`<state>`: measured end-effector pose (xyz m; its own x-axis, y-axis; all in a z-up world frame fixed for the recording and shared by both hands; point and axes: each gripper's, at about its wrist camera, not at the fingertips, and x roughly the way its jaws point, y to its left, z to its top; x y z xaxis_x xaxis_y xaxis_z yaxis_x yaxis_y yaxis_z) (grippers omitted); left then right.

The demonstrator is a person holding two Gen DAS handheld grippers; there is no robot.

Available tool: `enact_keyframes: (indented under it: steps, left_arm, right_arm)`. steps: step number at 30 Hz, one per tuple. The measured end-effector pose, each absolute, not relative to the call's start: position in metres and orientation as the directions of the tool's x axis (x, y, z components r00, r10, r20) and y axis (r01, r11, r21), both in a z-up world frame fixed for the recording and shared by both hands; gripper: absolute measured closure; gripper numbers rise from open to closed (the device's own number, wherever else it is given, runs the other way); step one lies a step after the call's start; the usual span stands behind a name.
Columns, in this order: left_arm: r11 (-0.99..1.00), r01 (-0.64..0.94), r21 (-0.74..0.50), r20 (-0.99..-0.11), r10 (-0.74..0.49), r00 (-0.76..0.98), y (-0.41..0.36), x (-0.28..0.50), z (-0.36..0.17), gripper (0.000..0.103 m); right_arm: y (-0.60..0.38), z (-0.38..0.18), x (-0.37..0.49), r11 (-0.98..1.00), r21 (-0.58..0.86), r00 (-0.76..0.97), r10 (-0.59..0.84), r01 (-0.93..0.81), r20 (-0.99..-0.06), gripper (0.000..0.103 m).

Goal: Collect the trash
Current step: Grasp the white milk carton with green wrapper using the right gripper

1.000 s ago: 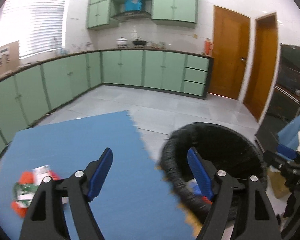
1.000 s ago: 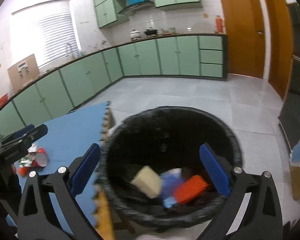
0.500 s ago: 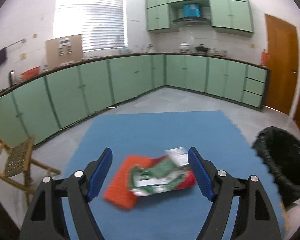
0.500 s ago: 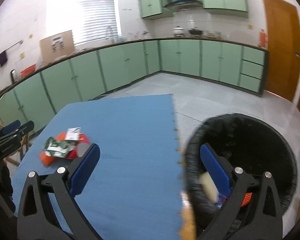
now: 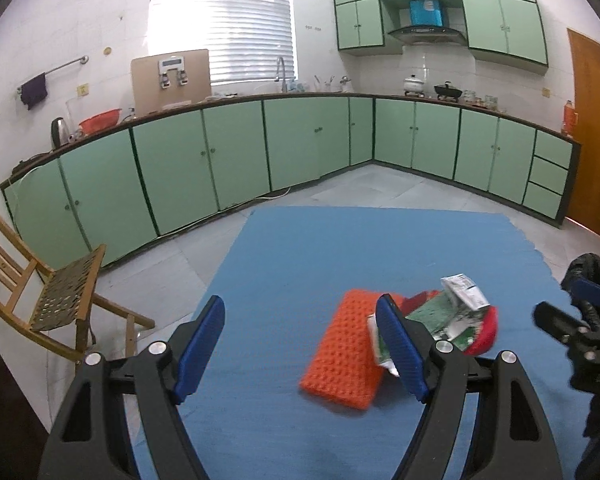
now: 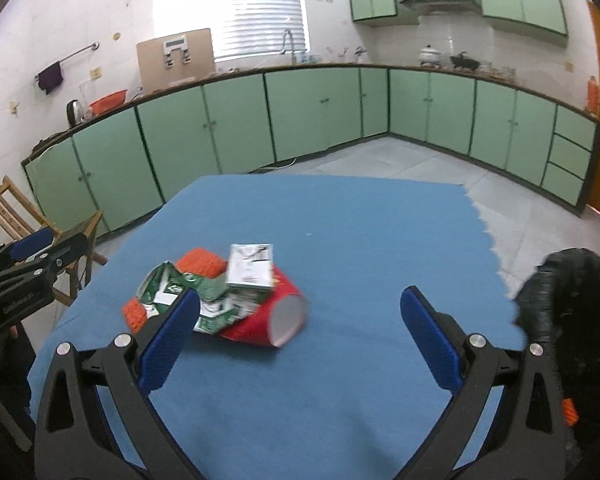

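Both grippers over blue worktop (image 6: 340,380), left gripper (image 5: 300,344) jaws wide, empty, right gripper (image 6: 300,340) jaws wide, empty, trash pile (image 6: 220,296) mid-worktop, black bin (image 6: 572,304) at right edge.

Both grippers swung from bin (image 6: 572,300) to trash pile (image 6: 220,296).

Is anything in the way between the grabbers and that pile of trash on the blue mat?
No. Only bare blue mat lies between the open right gripper and the trash pile. The open left gripper sits just beside the pile's orange sponge, nothing between them.
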<state>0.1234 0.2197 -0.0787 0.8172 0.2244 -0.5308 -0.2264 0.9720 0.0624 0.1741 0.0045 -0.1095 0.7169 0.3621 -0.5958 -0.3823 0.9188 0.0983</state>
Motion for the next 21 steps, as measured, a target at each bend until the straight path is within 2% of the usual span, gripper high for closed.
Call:
enact_keyframes:
  steps: [4, 8, 15, 21]
  left_arm:
    - [0.969, -0.240, 0.058, -0.545, 0.232, 0.805, 0.226, 0.126, -0.085, 0.027]
    - [0.968, -0.246, 0.057, -0.552, 0.236, 0.800, 0.232, 0.130, -0.090, 0.027]
    - [0.967, -0.250, 0.043, -0.569, 0.229, 0.790, 0.236, 0.140, -0.095, 0.027]
    - [0.971, -0.237, 0.039, -0.572, 0.216, 0.791, 0.234, 0.144, -0.097, 0.027]
  right_arm:
    - [0.026, -0.123, 0.180, 0.913, 0.100, 0.693, 0.368, -0.395, -0.619, 0.007]
    - [0.035, -0.133, 0.191, 0.911, 0.117, 0.666, 0.372, -0.394, -0.646, 0.020]
    - [0.038, -0.137, 0.207, 0.912, 0.139, 0.653, 0.377, -0.386, -0.657, 0.027]
    - [0.041, -0.139, 0.215, 0.893, 0.171, 0.624, 0.417, -0.415, -0.661, 0.047]
